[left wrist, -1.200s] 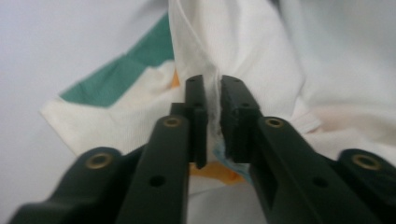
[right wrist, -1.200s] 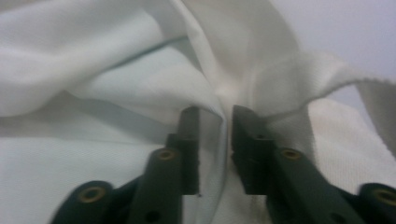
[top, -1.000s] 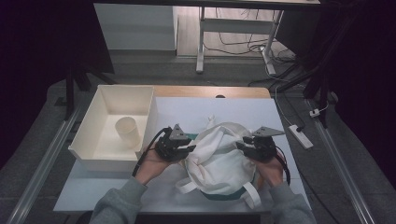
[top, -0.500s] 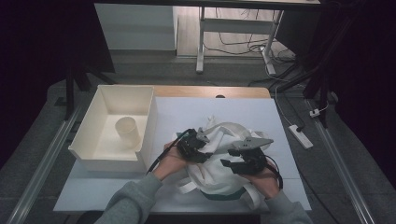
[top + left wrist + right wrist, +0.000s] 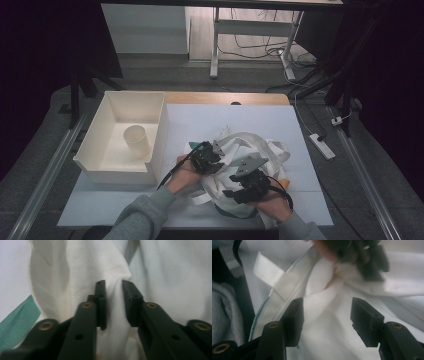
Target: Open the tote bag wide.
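Observation:
A crumpled white cloth bag (image 5: 260,147) lies on the white table sheet, with a green edge (image 5: 15,320) showing under it. My left gripper (image 5: 218,161) lies on the bag's left side. Its jaws have just been closing and now pinch a raised fold of the white cloth (image 5: 113,305). My right gripper (image 5: 234,181) hovers over the near part of the bag, aimed toward the left one. Its jaws (image 5: 327,317) have just been opening and stand apart around a loose ridge of fabric without pressing it. A flat strap (image 5: 268,272) lies beside them.
A white open bin (image 5: 100,150) with a pale cup (image 5: 136,140) inside stands at the table's left. A power strip (image 5: 321,146) lies on the floor to the right. A desk frame and cables stand beyond the far edge.
Both hands have moved inward from the bag's sides onto its top. The left jaws have closed on a fold of cloth. The right gripper has shifted left and nearer the person.

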### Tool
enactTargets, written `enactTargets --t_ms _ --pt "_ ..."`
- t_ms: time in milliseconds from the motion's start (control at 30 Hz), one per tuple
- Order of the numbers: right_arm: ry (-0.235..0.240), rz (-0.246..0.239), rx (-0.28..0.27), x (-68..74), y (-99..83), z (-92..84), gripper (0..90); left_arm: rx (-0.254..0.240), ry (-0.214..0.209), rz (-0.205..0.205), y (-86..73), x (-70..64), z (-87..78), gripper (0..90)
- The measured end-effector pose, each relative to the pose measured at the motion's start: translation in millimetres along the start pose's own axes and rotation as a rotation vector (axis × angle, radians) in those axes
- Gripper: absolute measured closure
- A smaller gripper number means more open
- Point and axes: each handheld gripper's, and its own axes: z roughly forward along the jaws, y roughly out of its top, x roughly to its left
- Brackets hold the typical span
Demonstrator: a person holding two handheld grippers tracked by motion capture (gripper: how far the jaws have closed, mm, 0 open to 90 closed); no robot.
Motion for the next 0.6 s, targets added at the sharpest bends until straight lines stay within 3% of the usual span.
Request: enactTargets --t_ms 200,300,400,467,600 --pt "0.034 0.01 0.057 -1.1 -4.6 9.5 49.9 -0.033 -0.005 -0.032 -3.1 4.0 -2.8 86.4" --pt "0.093 0.013 0.081 0.4 -9.0 16.0 68.2 -0.043 -0.005 -0.042 -3.9 6.9 -5.5 86.8" --pt "0.117 -0.029 0.106 7.4 -11.9 19.5 89.7 -0.062 -0.006 -0.065 -5.0 9.6 -6.9 87.0" --pt "0.111 -0.047 0.126 12.3 -12.6 20.1 90.0 -0.071 -0.011 -0.08 -5.8 13.0 -10.0 87.0" --pt "0.17 -0.032 0.127 15.8 -16.3 16.8 90.0 -0.096 -0.003 -0.116 -9.0 22.4 -18.9 87.2"
